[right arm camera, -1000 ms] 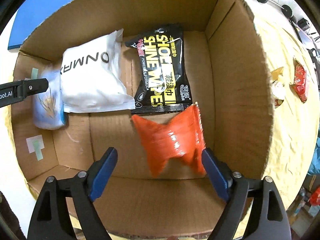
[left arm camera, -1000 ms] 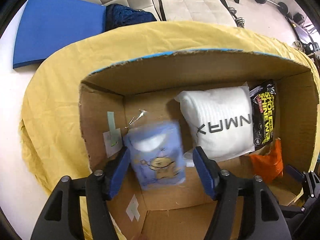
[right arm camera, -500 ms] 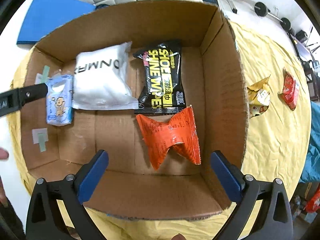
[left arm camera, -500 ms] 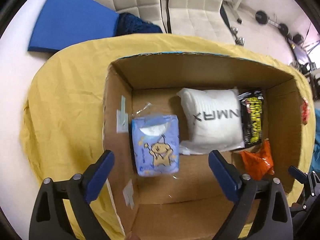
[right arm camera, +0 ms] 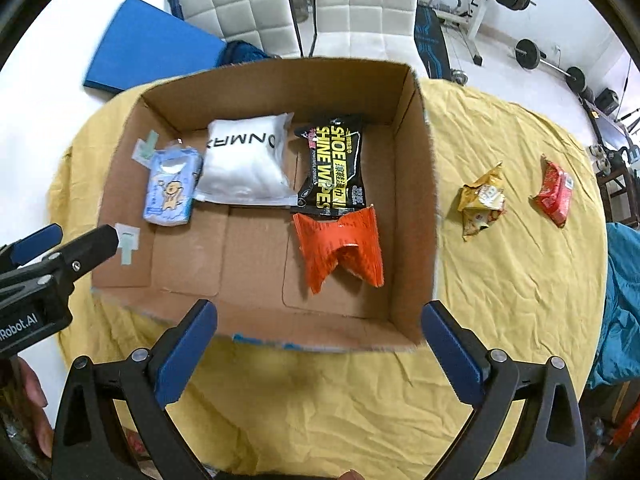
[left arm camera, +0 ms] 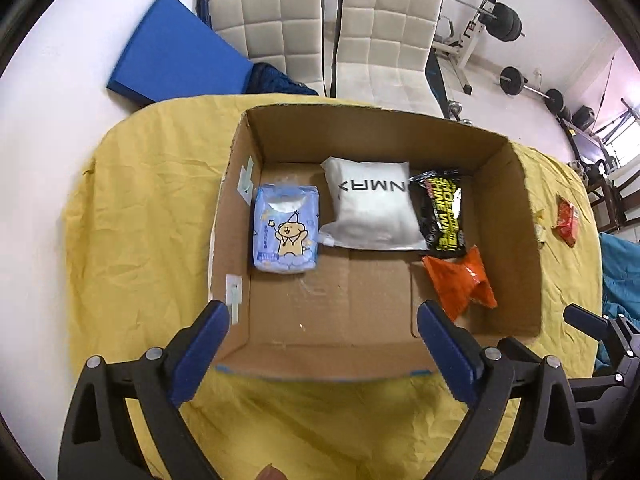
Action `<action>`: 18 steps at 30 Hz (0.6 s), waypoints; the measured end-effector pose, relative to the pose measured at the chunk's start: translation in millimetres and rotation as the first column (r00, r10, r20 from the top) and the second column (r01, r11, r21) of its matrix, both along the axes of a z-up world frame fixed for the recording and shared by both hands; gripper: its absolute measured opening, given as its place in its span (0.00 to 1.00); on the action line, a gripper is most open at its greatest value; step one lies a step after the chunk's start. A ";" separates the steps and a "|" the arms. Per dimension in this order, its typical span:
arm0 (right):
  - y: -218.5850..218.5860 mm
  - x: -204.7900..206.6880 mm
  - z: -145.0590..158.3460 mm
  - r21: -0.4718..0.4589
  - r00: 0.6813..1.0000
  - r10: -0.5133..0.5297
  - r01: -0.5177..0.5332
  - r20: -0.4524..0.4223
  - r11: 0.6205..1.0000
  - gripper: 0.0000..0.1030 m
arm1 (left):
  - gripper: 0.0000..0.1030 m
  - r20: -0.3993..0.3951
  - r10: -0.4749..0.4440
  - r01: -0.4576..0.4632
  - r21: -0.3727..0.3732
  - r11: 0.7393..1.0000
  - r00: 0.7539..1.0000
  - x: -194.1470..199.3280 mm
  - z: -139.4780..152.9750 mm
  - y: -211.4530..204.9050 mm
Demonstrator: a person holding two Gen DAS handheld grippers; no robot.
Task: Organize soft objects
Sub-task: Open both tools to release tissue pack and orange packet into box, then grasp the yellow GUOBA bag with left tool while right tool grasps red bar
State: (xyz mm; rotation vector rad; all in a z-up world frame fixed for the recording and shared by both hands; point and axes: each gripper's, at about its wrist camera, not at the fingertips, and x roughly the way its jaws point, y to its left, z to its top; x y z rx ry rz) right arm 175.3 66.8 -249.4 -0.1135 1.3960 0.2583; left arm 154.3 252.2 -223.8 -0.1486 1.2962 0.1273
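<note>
A cardboard box (left arm camera: 516,240) (right arm camera: 414,200) stands on a yellow cloth. Inside lie a light blue tissue pack (left arm camera: 286,234) (right arm camera: 171,186), a white pouch (left arm camera: 372,210) (right arm camera: 244,160), a black shoe-wipes pack (left arm camera: 442,212) (right arm camera: 334,168) and an orange packet (left arm camera: 460,280) (right arm camera: 340,250). My left gripper (left arm camera: 320,354) is open and empty, above the box's near edge. My right gripper (right arm camera: 320,350) is open and empty, also above the near edge. A yellow snack packet (right arm camera: 482,200) and a red packet (right arm camera: 556,194) (left arm camera: 566,222) lie on the cloth right of the box.
The yellow cloth (right arm camera: 500,300) covers a round table. Two white chairs (left arm camera: 328,32) and a blue mat (left arm camera: 172,52) stand behind it. Gym weights (left arm camera: 528,84) lie at the back right. A teal cloth (right arm camera: 620,300) hangs at the right edge.
Both grippers have opened wide and pulled back up out of the box. The blue tissue pack and the orange packet were let go and now lie on the box floor.
</note>
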 end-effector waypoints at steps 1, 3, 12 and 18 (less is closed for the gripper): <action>-3.0 -2.8 4.9 0.006 1.000 0.000 -0.001 0.004 1.000 1.00 | 0.94 0.006 0.003 -0.003 0.002 1.000 1.000 -4.0 3.9 -2.3; -10.0 -8.9 17.3 0.024 1.000 0.003 -0.004 0.022 1.000 1.00 | 0.94 0.025 0.008 -0.008 0.016 1.000 1.000 -12.8 15.0 -8.2; -47.9 -19.2 53.0 0.115 0.998 0.007 -0.013 0.055 0.993 1.00 | 0.94 0.086 0.017 -0.021 0.052 0.998 0.996 -32.8 58.0 -40.2; -103.0 -10.8 60.3 0.131 0.997 -0.037 0.028 0.061 0.991 1.00 | 0.94 0.094 0.008 -0.015 0.078 0.997 0.996 -23.6 72.6 -76.7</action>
